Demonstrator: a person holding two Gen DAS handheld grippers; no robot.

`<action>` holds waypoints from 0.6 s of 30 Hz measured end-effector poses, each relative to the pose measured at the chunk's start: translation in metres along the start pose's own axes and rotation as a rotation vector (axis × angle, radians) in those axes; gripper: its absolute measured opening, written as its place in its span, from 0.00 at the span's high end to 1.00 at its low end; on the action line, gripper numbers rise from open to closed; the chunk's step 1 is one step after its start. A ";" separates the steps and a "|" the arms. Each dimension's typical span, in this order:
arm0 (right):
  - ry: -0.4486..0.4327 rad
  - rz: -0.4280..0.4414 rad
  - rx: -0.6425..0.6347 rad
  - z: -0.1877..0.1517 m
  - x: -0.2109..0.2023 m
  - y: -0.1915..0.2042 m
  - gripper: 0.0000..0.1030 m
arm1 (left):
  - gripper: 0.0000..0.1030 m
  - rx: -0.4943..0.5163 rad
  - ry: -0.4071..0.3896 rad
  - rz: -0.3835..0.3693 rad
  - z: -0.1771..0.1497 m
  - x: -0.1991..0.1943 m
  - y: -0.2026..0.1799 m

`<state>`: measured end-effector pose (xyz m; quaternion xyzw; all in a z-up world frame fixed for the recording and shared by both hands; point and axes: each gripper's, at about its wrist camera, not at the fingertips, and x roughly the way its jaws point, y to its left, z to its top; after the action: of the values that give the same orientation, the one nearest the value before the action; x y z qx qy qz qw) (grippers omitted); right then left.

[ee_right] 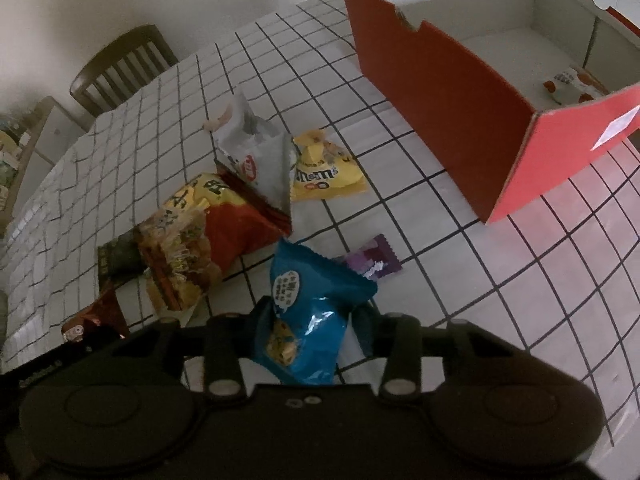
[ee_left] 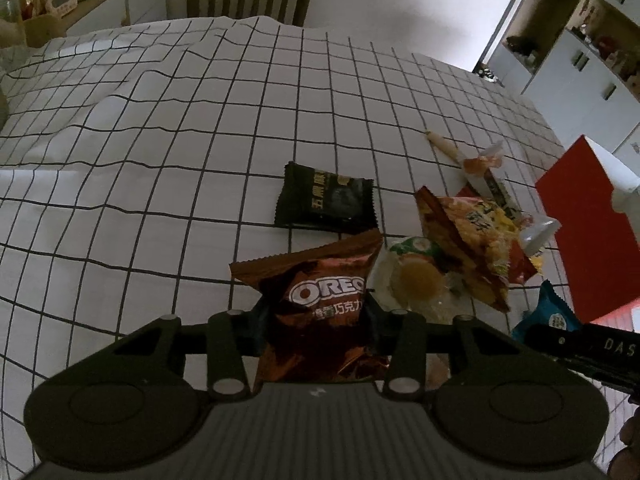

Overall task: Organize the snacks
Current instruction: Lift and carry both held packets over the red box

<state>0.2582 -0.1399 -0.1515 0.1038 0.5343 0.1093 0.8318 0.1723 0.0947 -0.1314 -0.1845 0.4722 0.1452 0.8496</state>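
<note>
While the left tool (ee_left: pixel 316 316) grips a brown Oreo packet (ee_left: pixel 320 280) between its fingers, the packet stands up just ahead of it over the checked table (ee_left: pixel 160 160). Beyond it lies a black packet (ee_left: pixel 326 202), and to the right a clear-wrapped cake (ee_left: pixel 416 276) and a yellow-red chip bag (ee_left: pixel 476 240). Farther right, the right tool (ee_right: pixel 314 320) is clamped on a blue packet (ee_right: pixel 312 304) that rises between its fingers. A purple wrapper (ee_right: pixel 374 262) lies just beyond, a yellow M&M's bag (ee_right: pixel 324 174) farther off. At far right the red box (ee_right: pixel 440 92) stands open, holding one small orange-white packet (ee_right: pixel 572 84).
</note>
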 end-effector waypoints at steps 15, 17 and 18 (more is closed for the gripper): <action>-0.043 0.100 -0.023 -0.008 -0.061 -0.010 0.61 | 0.58 0.046 -0.028 -0.072 -0.009 -0.048 -0.016; -0.046 0.113 -0.024 -0.008 -0.070 -0.013 0.61 | 0.58 0.051 -0.031 -0.088 -0.009 -0.055 -0.020; -0.048 0.116 -0.025 -0.008 -0.074 -0.014 0.61 | 0.58 0.052 -0.032 -0.095 -0.008 -0.057 -0.022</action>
<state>0.2223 -0.1742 -0.0945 0.1265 0.5058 0.1614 0.8379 0.1459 0.0673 -0.0824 -0.1823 0.4530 0.0952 0.8675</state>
